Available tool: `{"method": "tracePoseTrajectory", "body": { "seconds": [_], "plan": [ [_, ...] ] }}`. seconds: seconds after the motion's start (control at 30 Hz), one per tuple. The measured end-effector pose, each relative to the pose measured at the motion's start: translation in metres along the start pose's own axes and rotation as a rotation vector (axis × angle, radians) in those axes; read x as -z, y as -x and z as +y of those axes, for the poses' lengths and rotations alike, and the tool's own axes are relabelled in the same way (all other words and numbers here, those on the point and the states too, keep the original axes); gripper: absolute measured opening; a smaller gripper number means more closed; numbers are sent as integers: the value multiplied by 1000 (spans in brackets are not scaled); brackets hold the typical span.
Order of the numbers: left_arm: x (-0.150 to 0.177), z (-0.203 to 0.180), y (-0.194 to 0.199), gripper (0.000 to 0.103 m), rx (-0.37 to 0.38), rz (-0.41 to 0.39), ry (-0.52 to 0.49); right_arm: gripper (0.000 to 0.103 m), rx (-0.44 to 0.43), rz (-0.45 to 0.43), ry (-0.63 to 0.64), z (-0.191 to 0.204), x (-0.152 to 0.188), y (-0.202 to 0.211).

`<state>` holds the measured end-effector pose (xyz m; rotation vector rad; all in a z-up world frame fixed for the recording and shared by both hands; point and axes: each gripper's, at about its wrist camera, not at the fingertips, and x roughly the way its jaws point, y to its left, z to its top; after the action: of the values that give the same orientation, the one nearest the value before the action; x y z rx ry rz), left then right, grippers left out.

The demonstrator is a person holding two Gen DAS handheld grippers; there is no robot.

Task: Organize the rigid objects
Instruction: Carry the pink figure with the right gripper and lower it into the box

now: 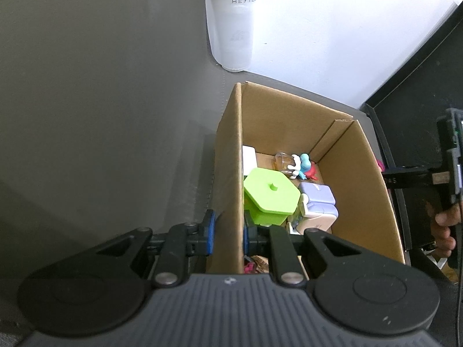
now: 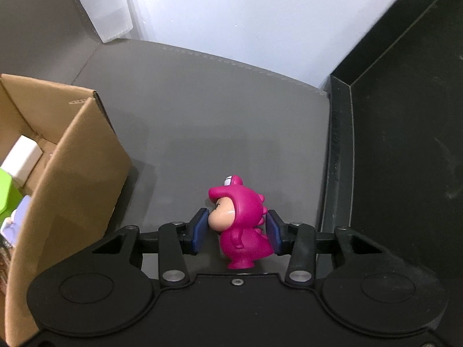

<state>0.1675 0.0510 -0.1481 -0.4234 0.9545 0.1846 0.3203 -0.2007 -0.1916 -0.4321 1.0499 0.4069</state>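
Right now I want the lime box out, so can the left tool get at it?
Probably not yet: the left tool is clamped on the cardboard box wall. The lime box lies uncovered just inside, reachable once the tool lets go.

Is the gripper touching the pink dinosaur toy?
Touching. In the right wrist view, the right gripper has its blue pads against the pink dinosaur toy, one at its face, one at its back.

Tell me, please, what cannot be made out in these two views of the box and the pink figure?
- Left wrist view: the cardboard box floor nearest the camera is hidden by the left gripper, whose pads straddle the box wall.
- Same view: what lies under the green lidded container is covered.
- Right wrist view: whether the right gripper firmly presses the pink dinosaur figure is unclear.
- Right wrist view: most box contents are cut off by the left edge.
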Motion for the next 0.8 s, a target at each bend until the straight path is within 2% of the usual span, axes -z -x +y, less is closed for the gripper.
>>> {"method": "tracePoseTrajectory", "body": {
  "seconds": [0.47, 0.8],
  "plan": [
    [0, -1, 0, 16, 0, 6, 1, 42, -3, -37, -82, -7, 4, 41],
    [1, 0, 2, 16, 5, 7, -1, 42, -91, -63, -146, -6, 9, 84]
  ]
}}
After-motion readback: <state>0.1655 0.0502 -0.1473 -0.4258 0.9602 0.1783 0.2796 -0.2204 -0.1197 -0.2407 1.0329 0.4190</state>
